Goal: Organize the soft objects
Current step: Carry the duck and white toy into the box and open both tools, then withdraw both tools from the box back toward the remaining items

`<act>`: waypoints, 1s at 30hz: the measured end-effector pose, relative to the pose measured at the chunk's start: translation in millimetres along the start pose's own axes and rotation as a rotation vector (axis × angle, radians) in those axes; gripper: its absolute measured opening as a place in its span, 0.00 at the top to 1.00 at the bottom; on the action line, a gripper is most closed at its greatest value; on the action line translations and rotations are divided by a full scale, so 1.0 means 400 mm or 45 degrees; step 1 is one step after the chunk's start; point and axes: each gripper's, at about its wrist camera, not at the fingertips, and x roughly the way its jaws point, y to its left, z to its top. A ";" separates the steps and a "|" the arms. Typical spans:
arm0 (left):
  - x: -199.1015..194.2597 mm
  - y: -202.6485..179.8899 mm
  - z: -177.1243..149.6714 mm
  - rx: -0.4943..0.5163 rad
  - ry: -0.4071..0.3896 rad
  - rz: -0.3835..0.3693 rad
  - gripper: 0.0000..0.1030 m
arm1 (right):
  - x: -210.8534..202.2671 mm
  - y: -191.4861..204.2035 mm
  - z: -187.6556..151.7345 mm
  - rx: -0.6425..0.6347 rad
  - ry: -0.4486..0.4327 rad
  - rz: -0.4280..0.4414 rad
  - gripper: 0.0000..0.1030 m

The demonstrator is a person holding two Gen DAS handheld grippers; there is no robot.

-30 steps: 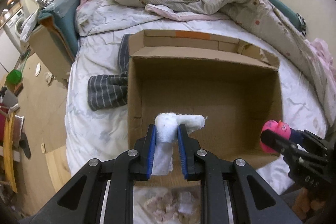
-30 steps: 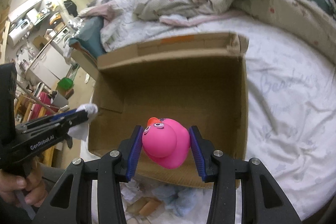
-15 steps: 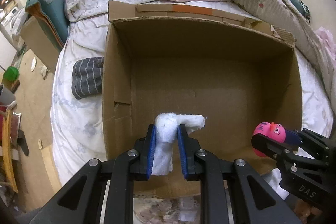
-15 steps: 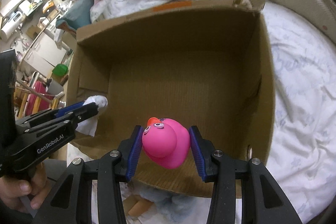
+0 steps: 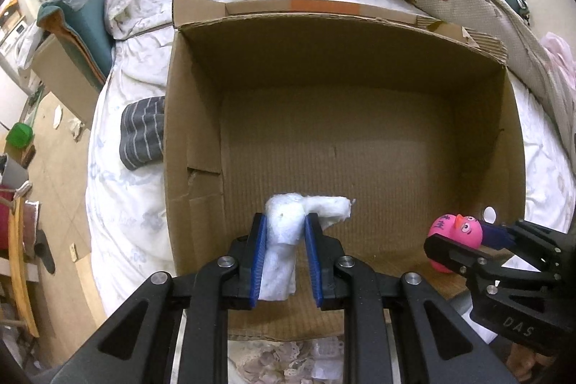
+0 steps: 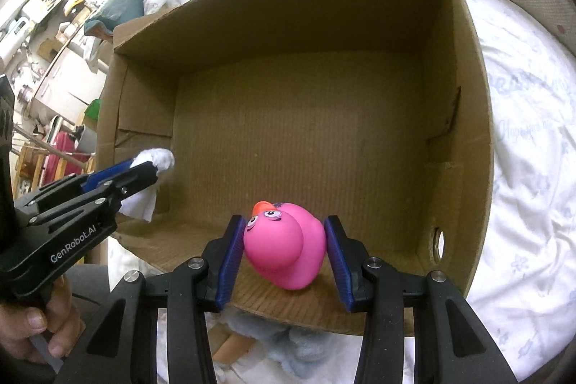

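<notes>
On a rumpled bed, the left tongs clench a white wad and the right tongs grip a pink duck over an empty cardboard box; released too near its front wall, either could bounce out.

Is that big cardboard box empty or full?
Empty: the cardboard box shows only bare floor; the pink rubber duck is gripped above it.

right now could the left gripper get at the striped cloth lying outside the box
Probably not as things stand. The left gripper is shut on the white fluffy piece over the cardboard box, so its jaws are full, and the box's left wall stands between it and the striped cloth on the bed.
</notes>
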 end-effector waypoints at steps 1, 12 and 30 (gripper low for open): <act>0.002 0.001 0.000 -0.002 0.004 -0.002 0.81 | -0.001 -0.001 -0.002 -0.001 -0.001 0.002 0.54; -0.002 -0.008 -0.007 0.018 -0.004 -0.002 0.81 | -0.005 -0.003 -0.003 -0.001 -0.011 0.002 0.54; -0.022 -0.015 -0.001 0.022 -0.036 -0.031 0.38 | -0.037 -0.007 0.003 0.012 -0.086 0.021 0.38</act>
